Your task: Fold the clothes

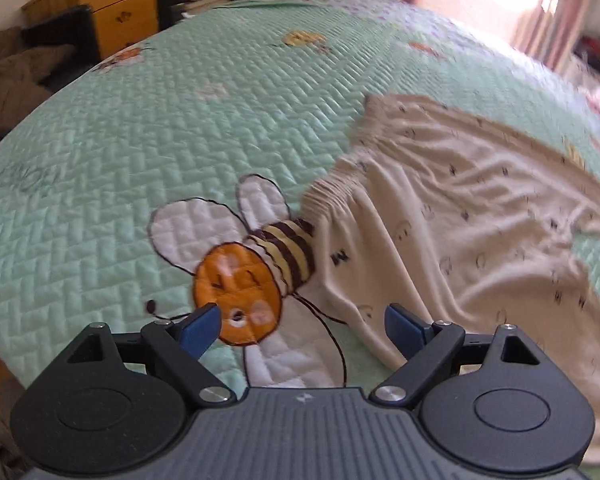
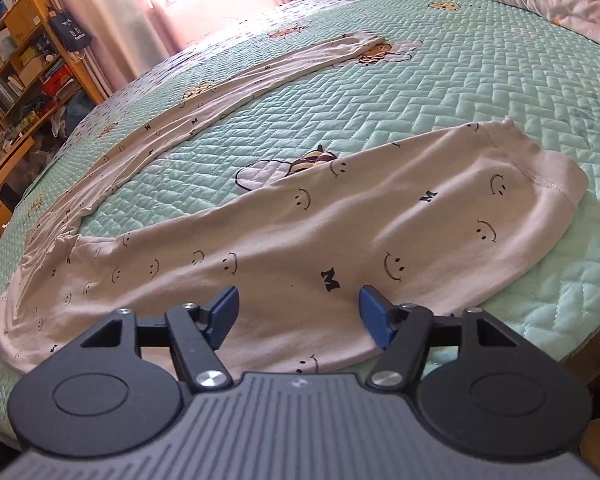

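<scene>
Cream smiley-print pajama pants (image 2: 300, 224) lie spread on the green quilted bee bedspread (image 1: 140, 140), with the left gripper (image 1: 302, 330) and right gripper (image 2: 298, 316) both released, empty, above them.

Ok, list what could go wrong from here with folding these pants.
1. Both grippers are open and hold nothing; the left gripper hovers over the bee patch on the quilt, so closing there might pinch bedding instead of the waistband.
2. The pants lie with legs spread apart, so a fold now would probably come out crooked.
3. The near leg's hem sits by the bed's edge and could slip off.
</scene>
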`<state>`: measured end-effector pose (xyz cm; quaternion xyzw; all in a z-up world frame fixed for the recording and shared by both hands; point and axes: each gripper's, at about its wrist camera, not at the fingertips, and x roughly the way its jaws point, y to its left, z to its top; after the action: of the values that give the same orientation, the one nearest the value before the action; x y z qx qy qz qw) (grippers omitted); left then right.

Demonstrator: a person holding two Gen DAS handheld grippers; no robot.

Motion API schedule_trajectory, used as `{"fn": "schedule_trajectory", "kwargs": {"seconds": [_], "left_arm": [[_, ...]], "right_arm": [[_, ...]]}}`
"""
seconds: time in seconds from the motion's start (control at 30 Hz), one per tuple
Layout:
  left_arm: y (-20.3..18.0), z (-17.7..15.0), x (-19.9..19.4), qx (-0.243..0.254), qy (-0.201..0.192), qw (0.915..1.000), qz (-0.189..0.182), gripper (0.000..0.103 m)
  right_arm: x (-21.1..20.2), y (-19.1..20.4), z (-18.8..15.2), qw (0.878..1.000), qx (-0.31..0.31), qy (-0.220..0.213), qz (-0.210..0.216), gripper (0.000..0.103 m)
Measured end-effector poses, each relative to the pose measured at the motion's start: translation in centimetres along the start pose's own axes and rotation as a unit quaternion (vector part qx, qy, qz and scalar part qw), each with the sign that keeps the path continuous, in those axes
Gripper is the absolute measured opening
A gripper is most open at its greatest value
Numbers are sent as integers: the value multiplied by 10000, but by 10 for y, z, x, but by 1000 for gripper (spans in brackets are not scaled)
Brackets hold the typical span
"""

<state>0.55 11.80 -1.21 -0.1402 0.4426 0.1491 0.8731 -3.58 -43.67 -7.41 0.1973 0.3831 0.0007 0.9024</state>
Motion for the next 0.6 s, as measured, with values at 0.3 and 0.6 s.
{"fn": "schedule_trajectory", "kwargs": {"seconds": [0.3, 0.6], "left_arm": [[17, 28, 7, -900, -57, 9922, -855, 89], [-17, 16, 47, 263, 218, 9992, 205, 85]], "right_arm": [[-5, -4, -2, 9999, 127, -53, 80, 72], [-23, 25, 1, 9984, -505, -248, 108, 64]]}}
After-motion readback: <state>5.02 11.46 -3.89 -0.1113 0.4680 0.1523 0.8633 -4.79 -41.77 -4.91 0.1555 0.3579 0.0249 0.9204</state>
